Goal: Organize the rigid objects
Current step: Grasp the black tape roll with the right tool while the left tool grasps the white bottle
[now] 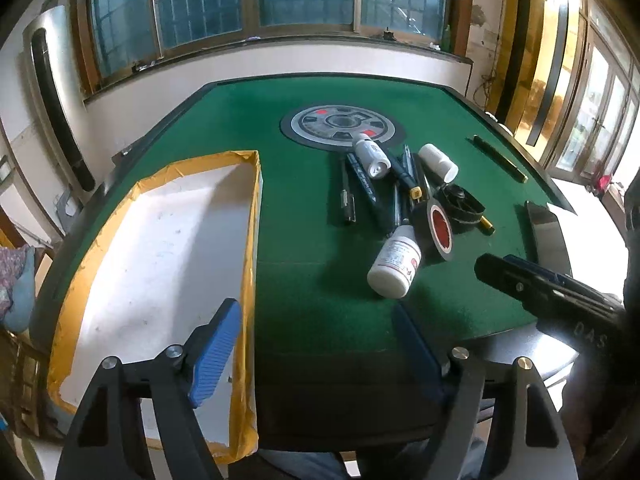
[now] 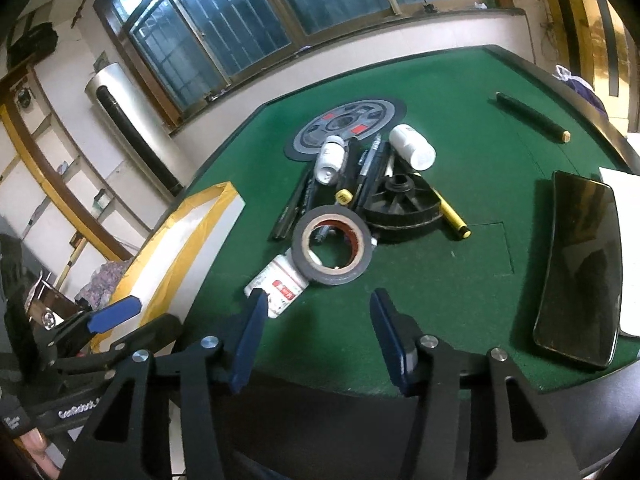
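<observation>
Listing from the near table edge outward. Left gripper (image 1: 316, 344): blue fingers spread wide, nothing between them, left finger over the box, right finger over green felt. Right gripper (image 2: 316, 336): jaws wide apart, empty, poised over the felt.

Just ahead of the right gripper's left finger: white labelled bottle (image 2: 278, 282), lying on its side, its base nearly at that fingertip. Touching it, just beyond: roll of dark tape (image 2: 332, 250), lying flat over the pile's near edge. Behind the tape: black half-round plastic piece (image 2: 404, 210), a yellow-tipped pen (image 2: 454, 220) and several dark pens (image 2: 360, 176). Farther: two smaller white bottles (image 2: 412, 146), both on their sides, by the round centre panel (image 2: 344, 124).

Left of both grippers: white box with yellow-taped rim (image 1: 248, 240). Right of the right gripper: glossy black tray (image 2: 580, 264). Far right: dark rod (image 2: 530, 116), well apart.
</observation>
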{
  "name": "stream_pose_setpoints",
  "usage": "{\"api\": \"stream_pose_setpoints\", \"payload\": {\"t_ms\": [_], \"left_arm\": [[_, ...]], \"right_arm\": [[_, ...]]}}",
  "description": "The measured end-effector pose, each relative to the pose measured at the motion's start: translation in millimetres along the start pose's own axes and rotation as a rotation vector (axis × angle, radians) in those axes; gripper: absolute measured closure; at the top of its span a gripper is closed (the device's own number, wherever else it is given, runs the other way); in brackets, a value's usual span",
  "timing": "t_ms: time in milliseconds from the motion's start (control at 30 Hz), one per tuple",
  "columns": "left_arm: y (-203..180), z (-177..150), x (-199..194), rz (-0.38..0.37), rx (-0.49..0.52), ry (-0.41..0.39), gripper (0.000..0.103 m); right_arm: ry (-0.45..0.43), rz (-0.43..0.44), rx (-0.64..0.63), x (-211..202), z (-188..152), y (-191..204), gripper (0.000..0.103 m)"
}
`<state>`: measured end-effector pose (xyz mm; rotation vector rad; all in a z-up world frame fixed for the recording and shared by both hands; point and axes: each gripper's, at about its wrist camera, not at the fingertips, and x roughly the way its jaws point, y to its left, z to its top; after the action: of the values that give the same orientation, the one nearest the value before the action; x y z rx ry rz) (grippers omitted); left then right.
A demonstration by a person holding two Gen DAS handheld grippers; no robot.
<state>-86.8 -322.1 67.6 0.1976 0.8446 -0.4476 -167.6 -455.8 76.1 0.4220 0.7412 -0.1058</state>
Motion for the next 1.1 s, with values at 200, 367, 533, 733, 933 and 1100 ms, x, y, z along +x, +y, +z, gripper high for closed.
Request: {"api": "stream_pose_setpoints", "payload": {"t_ms": [200,367,533,733,933,1100], "left_arm": [[6.6,4.3,0.5,-0.047,-0.023,0.006,0.030],[8.2,7.0,3.7,-0.076,-0.022,0.011,0.030],[7.9,11.5,7.8,-0.099,-0.017,0.022,0.030],[6.8,19.9,8.5,-0.123,0.002,0.004,0.030],[-1.9,25.0,14.2,-0.154,0.061,0.021,0.030],[-10.1,30.8,21.6,-0.191,0.090,0.049,0.030]], "right_arm": [[0.030,-0.018,0.034,12.1,1.0,-7.8,0.059],[0.062,-0.020,0.065,25.5,5.8,-13.9,0.061],[0.093,-0.018,0.095,39.6,15.9,-17.4,0.062],[0.139,-0.016,0.150,58.3,28.6,-29.0,0.062],[0.179,0.004,0.170,73.7,35.9,-34.1,0.076],[0.194,0.009,0.171,76.9,34.6,-33.9,0.090]]}}
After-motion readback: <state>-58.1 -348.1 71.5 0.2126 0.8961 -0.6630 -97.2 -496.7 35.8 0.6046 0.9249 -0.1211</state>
